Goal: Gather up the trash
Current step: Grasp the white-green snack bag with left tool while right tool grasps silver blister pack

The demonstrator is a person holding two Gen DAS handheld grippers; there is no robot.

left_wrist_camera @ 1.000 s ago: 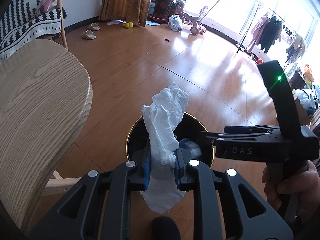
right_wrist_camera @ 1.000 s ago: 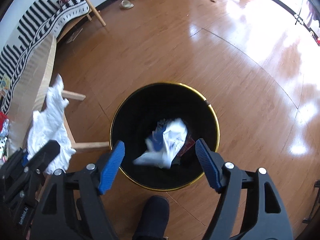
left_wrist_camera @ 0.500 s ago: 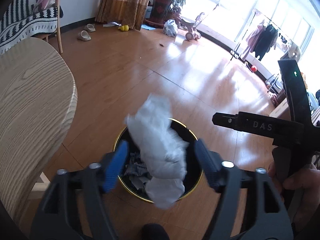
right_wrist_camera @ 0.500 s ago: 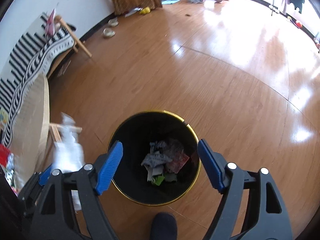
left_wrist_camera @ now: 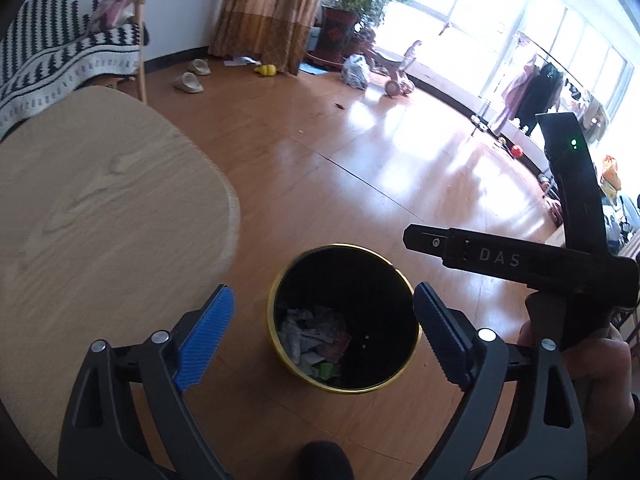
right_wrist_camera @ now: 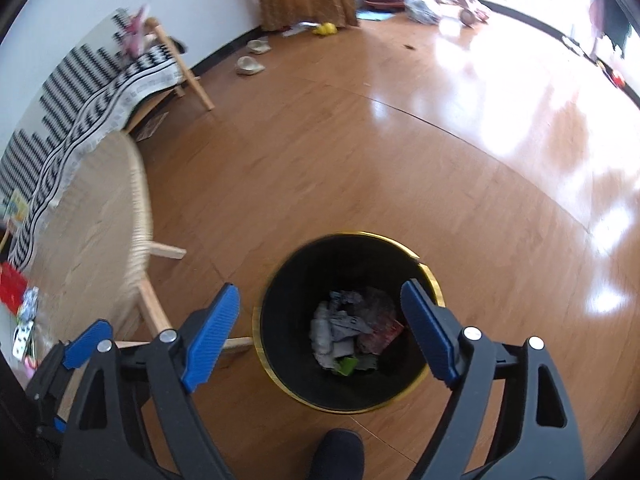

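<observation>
Glossy wooden floor is noted beneath one black gold-rimmed round bin holding crumpled paper trash. Left hand-held gripper and right hand-held gripper, two counted, are held above it, jaws just widened, spread apart, nothing gripped.

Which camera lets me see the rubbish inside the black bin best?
The right wrist view: it looks almost straight down into the bin, so the crumpled rubbish shows whole. The left wrist view sees the same rubbish from a slant, smaller and partly shadowed.
</observation>
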